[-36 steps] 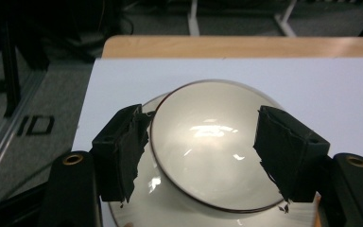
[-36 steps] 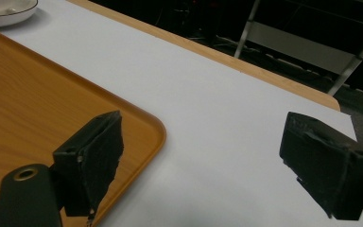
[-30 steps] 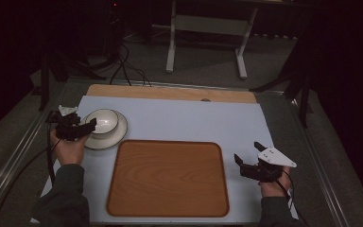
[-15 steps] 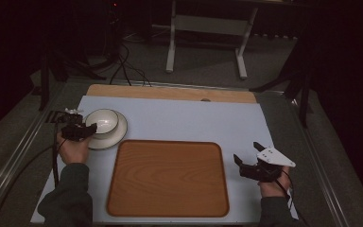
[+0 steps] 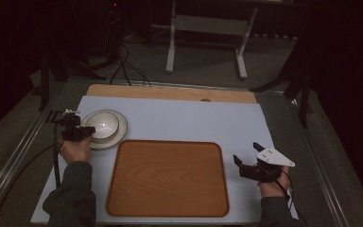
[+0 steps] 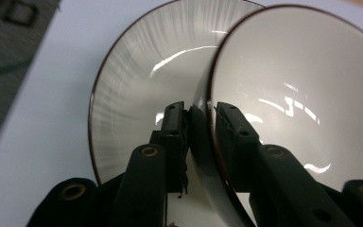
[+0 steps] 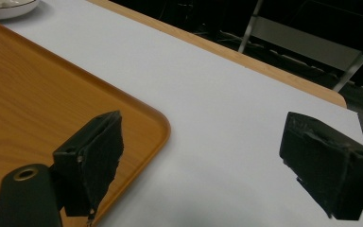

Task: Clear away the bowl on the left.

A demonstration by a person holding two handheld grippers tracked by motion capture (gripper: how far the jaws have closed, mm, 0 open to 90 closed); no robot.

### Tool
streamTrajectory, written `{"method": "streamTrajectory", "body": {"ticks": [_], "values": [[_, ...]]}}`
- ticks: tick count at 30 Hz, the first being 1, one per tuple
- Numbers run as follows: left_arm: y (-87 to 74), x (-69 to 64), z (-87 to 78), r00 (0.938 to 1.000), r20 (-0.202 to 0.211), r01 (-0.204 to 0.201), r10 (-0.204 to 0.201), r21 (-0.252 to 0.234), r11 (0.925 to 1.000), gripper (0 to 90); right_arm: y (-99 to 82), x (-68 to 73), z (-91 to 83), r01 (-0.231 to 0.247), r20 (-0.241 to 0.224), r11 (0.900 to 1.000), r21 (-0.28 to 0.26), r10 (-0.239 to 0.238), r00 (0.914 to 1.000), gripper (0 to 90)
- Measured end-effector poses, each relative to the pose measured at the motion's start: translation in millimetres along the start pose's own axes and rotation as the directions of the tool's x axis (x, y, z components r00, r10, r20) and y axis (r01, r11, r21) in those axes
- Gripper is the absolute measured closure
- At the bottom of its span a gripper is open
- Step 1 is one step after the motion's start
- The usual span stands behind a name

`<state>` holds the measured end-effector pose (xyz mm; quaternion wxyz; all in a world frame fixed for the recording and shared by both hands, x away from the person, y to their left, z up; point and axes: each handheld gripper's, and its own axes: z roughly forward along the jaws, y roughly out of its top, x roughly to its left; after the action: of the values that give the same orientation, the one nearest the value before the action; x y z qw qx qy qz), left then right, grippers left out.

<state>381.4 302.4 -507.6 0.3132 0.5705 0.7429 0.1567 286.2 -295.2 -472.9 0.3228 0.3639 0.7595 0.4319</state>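
Observation:
A white bowl [image 5: 103, 124] with a dark rim stands on a white plate [image 5: 119, 135] at the left of the light blue mat. My left gripper [image 5: 86, 133] reaches it from the left. In the left gripper view the jaws have just been closing, and the left gripper [image 6: 201, 111] now pinches the bowl [image 6: 302, 94] by its rim, one jaw inside and one outside, above the plate [image 6: 132, 85]. A wooden tray [image 5: 168, 177] lies in the middle, with nothing on it. My right gripper [image 5: 245, 166] rests at the tray's right edge. Its jaws stand wide apart with nothing between them [image 7: 203, 123].
The mat [image 5: 189, 120] covers a wooden table whose far edge [image 5: 170, 92] shows bare. Cables and a white stand [image 5: 205, 28] are on the dark floor beyond. A metal rail [image 5: 19, 156] runs along the left side.
My left gripper has sunk slightly toward the bowl and its jaws have closed on the rim. The right hand has not moved.

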Motion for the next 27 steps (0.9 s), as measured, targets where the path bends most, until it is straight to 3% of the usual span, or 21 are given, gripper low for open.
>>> {"method": "streamTrajectory", "body": {"ticks": [1,3,6,14,27], "values": [[-0.5,1.2,0.5,0.9996,0.014,0.026,-0.025,-0.005,0.9997,76.8,0.0,0.0,0.1,0.0,-0.001,1.0,0.0,0.0,1.0,13.9],[-0.5,2.3,0.2,0.9993,0.023,0.03,-0.03,0.001,0.9996,79.0,-0.1,0.0,0.2,0.0,-0.002,1.0,0.002,0.0,1.0,13.9],[-0.8,2.8,-1.0,0.9942,0.085,0.065,-0.065,0.011,0.9978,79.9,-0.1,0.0,-0.5,-0.002,-0.003,1.0,0.001,0.002,1.0,13.9],[-1.1,3.5,-3.8,0.9939,0.08,0.074,-0.076,0.025,0.997,81.5,-0.1,-0.4,-1.0,-0.003,-0.001,1.0,-0.001,0.003,1.0,13.9],[-2.2,1.6,-12.2,0.9932,0.094,0.069,-0.069,-0.001,0.9976,81.3,-0.1,-1.1,-1.7,-0.004,0.004,1.0,-0.004,0.004,1.0,13.9]]}}
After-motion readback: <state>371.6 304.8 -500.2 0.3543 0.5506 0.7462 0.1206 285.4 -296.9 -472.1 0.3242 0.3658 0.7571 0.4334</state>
